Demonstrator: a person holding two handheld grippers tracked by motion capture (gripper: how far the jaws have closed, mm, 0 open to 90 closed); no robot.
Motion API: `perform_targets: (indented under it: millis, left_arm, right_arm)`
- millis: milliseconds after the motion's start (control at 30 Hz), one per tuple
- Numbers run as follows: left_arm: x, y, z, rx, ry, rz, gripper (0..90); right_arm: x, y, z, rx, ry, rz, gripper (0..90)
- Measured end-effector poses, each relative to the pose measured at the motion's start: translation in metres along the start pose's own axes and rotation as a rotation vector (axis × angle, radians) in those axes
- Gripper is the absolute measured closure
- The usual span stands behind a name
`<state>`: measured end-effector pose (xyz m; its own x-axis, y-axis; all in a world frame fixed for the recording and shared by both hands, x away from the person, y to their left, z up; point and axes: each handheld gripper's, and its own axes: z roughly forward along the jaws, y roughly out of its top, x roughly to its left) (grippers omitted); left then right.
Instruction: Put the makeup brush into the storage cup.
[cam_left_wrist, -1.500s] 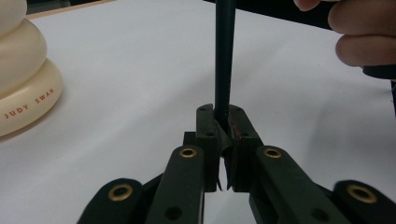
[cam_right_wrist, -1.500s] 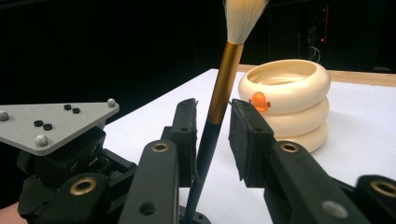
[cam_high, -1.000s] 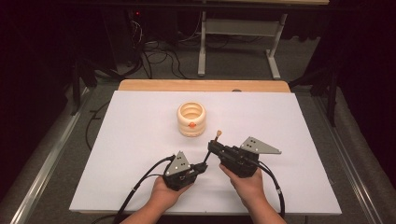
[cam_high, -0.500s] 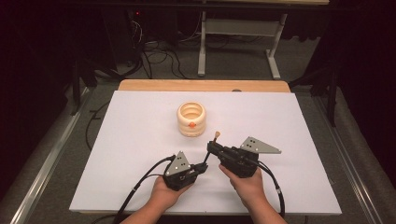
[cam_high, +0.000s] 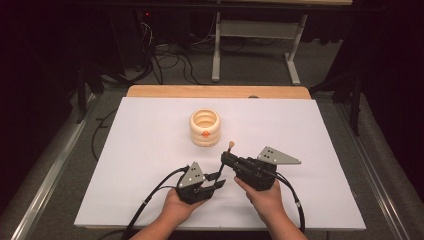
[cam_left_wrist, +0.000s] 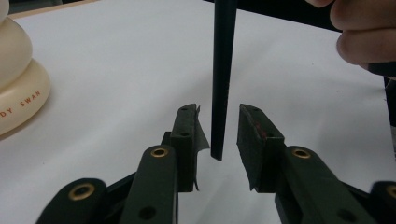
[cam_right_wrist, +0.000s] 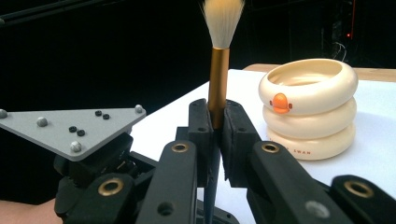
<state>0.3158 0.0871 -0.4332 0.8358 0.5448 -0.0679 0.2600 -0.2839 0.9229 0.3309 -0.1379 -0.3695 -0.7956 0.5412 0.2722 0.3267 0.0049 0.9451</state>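
While the right tool (cam_right_wrist: 214, 126) stays clamped on the brush (cam_right_wrist: 218, 74), bristles up, its handle tip hangs btwn the left tool's (cam_left_wrist: 219, 135) parted jaws. Cup (cam_high: 205, 128) sits at 11 o'clock on the table (cam_high: 320, 150). Prob. a handover; next: left closes squarely on the handle.

Bright, even light on the white table (cam_high: 150, 150) (dark surroundings); close jaws slightly blurred.

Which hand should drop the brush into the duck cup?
Probably the right. Its gripper is shut on the gold-and-black bristle brush, upright beside the cream ringed holder. The left gripper is open.
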Motion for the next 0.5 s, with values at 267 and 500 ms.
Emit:
perform_targets:
  millis: [267, 500]
  left_arm:
    - [0.002, 0.007, -0.005, -0.025, 0.025, -0.023, 51.6]
    - [0.004, 0.012, -0.01, -0.056, 0.041, -0.037, 45.9]
  right_arm:
    - [0.0, -0.001, 0.0, 0.011, -0.011, -0.019, 85.9]
    - [0.002, -0.004, 0.003, 0.038, -0.033, -0.054, 85.9]
